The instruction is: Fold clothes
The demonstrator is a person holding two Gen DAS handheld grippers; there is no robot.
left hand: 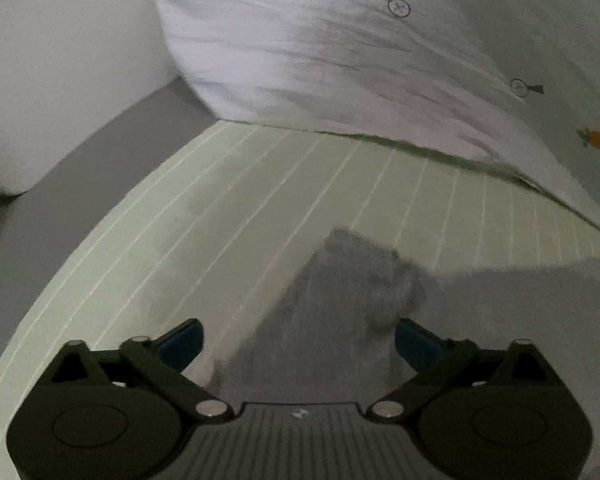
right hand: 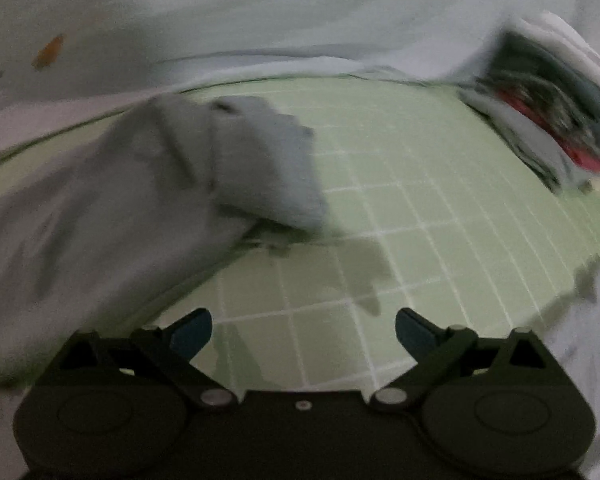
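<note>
The grey garment lies crumpled on the green gridded mat, and the coming grasp turns on where it sits against each pair of jaws. In the right wrist view it spreads up and to the left of the right gripper, its long axis slanting from lower left to a folded-over end near the mat's middle; the jaws there stand wide with only bare mat between them. In the left wrist view the same garment lies straight ahead of the left gripper and reaches back between its jaws, which are also wide and press on nothing. By my reading the left hand is nearer the cloth, and the right would have to move leftward to reach an edge. No basket or bin shows. At the mat's far right corner is a blurred heap of other clothes; behind the mat lies pale bedding with buttons and a small carrot print.
</note>
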